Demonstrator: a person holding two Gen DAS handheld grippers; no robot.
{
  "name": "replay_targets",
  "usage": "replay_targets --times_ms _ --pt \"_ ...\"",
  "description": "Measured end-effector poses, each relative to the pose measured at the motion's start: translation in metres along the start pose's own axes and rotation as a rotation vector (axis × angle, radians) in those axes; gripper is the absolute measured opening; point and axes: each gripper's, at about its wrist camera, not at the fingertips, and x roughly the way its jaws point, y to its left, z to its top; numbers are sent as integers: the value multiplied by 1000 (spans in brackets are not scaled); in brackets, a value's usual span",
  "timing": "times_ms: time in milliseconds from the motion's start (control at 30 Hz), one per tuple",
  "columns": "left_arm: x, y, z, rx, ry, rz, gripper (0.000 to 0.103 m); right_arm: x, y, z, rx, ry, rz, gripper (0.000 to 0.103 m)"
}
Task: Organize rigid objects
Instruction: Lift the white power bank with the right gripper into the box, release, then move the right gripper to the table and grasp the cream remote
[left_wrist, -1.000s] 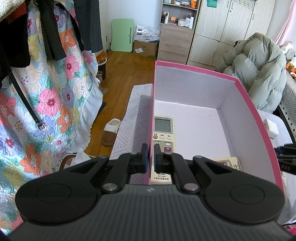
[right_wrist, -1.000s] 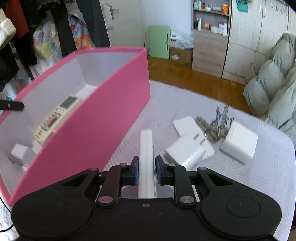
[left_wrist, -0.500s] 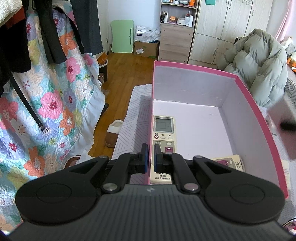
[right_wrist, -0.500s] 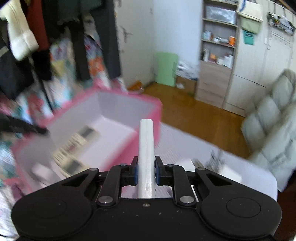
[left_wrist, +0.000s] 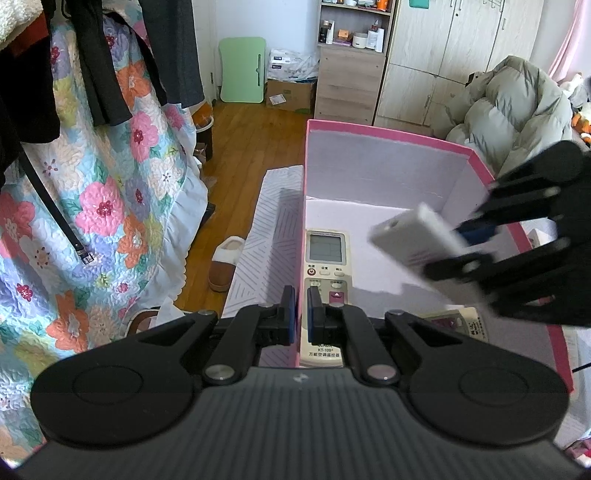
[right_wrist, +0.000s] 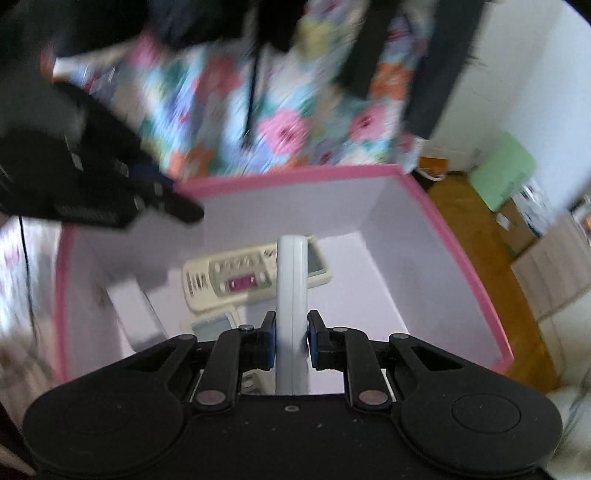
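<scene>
Fingers (right_wrist: 266, 341) of the right gripper (right_wrist: 291, 341) clamp a white remote (right_wrist: 291, 280) over the pink box (left_wrist: 388, 131), which holds two remotes (left_wrist: 327, 273); the left gripper (left_wrist: 300, 319) pinches its wall.

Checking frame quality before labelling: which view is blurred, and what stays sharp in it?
Right wrist view: motion blur smears the floral quilt and pink box rim, while the right gripper and its white remote stay sharp. Left wrist view: crisp, except the blurred incoming gripper at right.
</scene>
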Motion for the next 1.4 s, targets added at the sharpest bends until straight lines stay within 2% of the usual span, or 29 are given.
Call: replay_targets --times_ms 67,200,367,467,533,633,700,833,900,1067,1267,1400 --pt "1 1 1 -3 1 -4 5 13 5 6 -77 23 -21 19" --pt "0 1 1 -9 0 -5 5 27 18 9 -272 56 -131 19" --pt "-2 1 0 -14 -3 -4 5 40 29 5 -382 146 -229 18" --pt "-1 1 0 -12 -5 -4 5 40 33 2 -367 148 -215 19" --pt "-1 1 0 -15 -3 -5 5 38 29 5 -279 144 -157 21" --pt "-1 0 0 -16 -2 -6 5 34 10 10 -50 154 -1 26" --pt "-1 1 0 -16 -2 -5 5 28 -6 10 101 124 80 41" --pt "-2 1 0 -15 -2 -4 5 -4 -35 -1 346 34 230 43" --pt "-1 0 0 -16 -2 -5 5 -22 -44 -12 424 -6 268 43" --pt "-2 1 0 -12 -2 1 5 -64 -53 -49 580 -72 276 43" --pt "-1 -1 0 -5 5 15 5 -116 -49 -101 706 -111 189 45" --pt "-3 -3 -2 -2 5 31 5 -133 -46 -145 836 -111 133 50"
